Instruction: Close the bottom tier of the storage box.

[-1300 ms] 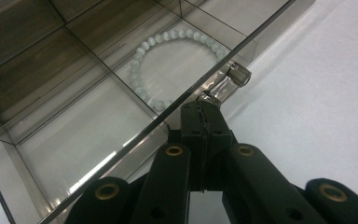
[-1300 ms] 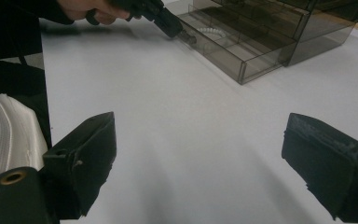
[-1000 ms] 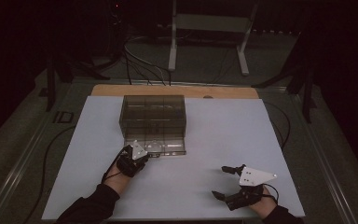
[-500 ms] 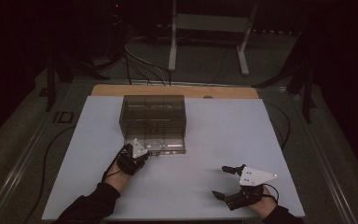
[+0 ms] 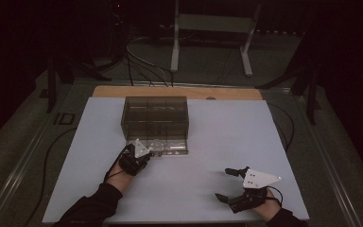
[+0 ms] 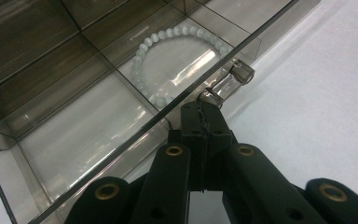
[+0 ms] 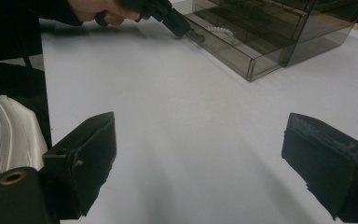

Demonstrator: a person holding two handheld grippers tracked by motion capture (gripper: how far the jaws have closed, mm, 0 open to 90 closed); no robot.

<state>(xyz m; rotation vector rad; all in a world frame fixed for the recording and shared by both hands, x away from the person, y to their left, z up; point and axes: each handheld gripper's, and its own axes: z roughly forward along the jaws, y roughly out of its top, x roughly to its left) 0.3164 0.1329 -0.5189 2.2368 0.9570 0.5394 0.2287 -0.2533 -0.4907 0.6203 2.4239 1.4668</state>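
Note:
A smoky clear drawer cabinet stands on the white table. Its bottom drawer is pulled out toward me and holds a pale bead bracelet in one compartment. My left gripper is shut on the drawer's small clear handle; in the high view this left gripper sits at the drawer's front edge. My right gripper rests near the table's front right, apart from the cabinet, jaws wide open with nothing between them. The right gripper view also shows the left gripper at the drawer.
A wooden strip runs along the table's far edge. Cables and a white stand lie on the dark floor beyond. Bare white surface stretches between the two grippers and right of the cabinet.
The left gripper has edged slightly toward the cabinet with the drawer handle in it. The right gripper has not moved.

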